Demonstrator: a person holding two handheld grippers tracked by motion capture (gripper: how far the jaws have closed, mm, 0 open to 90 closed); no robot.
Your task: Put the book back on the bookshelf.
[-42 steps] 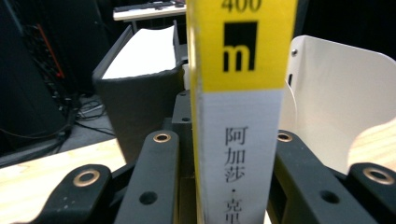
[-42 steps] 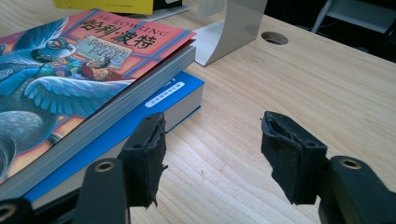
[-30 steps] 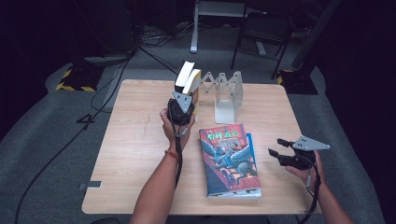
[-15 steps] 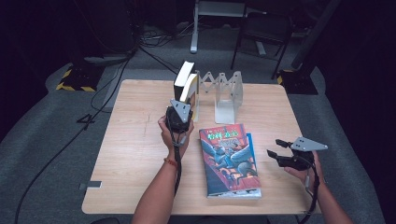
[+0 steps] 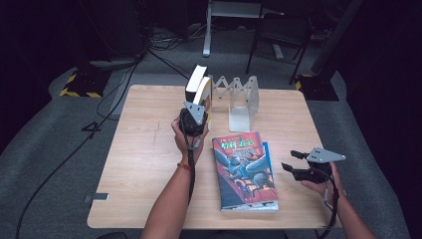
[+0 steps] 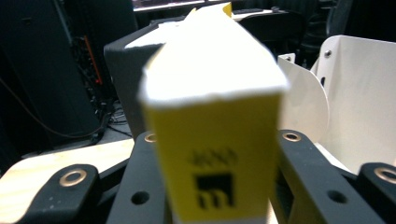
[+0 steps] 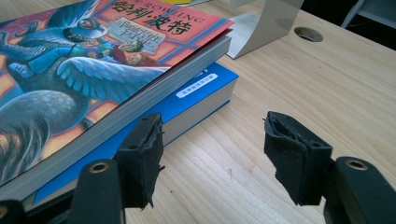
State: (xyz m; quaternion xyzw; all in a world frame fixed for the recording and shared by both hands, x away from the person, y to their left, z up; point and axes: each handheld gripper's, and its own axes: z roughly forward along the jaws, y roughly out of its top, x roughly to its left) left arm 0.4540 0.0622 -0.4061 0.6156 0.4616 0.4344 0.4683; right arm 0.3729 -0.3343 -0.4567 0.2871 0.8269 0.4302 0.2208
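Standing upright at the desk's [image 5: 149, 149] far edge beside the rack [image 5: 241, 99], the yellow book [image 6: 212, 140] sits between my left fingers [image 6: 140, 196], which have just been loosening around it. My right gripper [image 7: 212, 158] hovers released, just beside the stacked books [image 7: 93, 84].

The high view looks forward and down from above the person's side, taking in the whole tabletop [image 5: 149, 149]. The left gripper view rides low behind its jaws, very near the yellow book [image 6: 212, 140] between them, facing the white rack [image 6: 359, 93] just beyond. The right gripper view sits close above the wood, looking along its jaws past the stacked books [image 7: 116, 79] beside them toward the rack's foot [image 7: 266, 28]. All three views share the rack.
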